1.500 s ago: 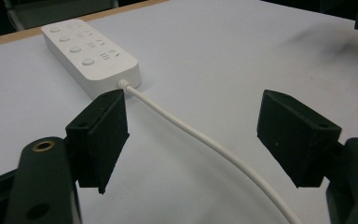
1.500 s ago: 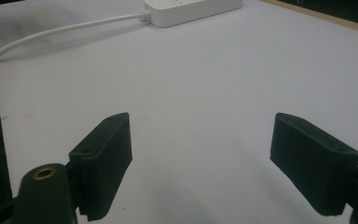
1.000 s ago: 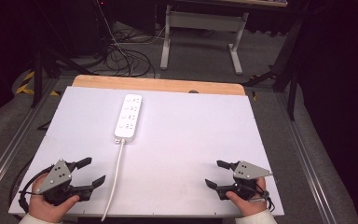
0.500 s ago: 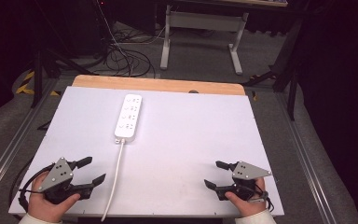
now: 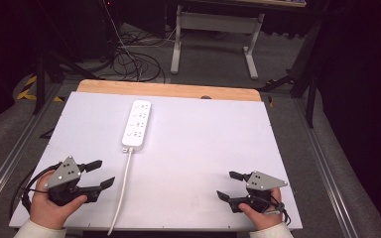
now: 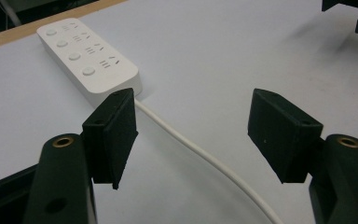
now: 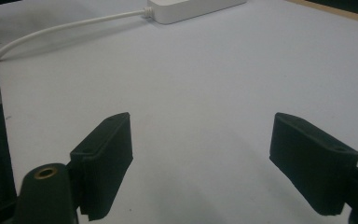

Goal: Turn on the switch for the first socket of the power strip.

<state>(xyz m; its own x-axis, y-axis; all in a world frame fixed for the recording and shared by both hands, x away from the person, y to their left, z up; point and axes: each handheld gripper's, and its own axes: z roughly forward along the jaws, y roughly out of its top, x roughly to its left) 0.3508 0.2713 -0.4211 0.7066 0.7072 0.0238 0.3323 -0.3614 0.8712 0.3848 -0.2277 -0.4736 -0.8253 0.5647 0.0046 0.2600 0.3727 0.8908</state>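
High view: I see my left tool held low near the desk's front left corner, my left hand wrapped around its body from behind, jaws spread wide and pointing toward the middle of the desk with nothing between them. My right tool sits near the front right corner in my right hand, jaws also wide apart and empty, pointing left across the desk toward the other tool. Each carries a grey three-cornered plate on top, and both tools hover just over the white surface.

The white power strip lies flat ahead of the left tool and slightly to its right, well apart from both tools. Its white cord runs back from the strip's near end, passing just beside the left tool's right jaw and going over the desk's front edge. In the left gripper view the strip shows four round buttons beside four socket groups; I can read no brand or lettering on it. The cord curves between the two jaws there, lying on the desk.

In the right gripper view the strip's end and cord lie far ahead, with bare white desk between the jaws. A strip of bare wood edges the desk's far side, beyond the strip.
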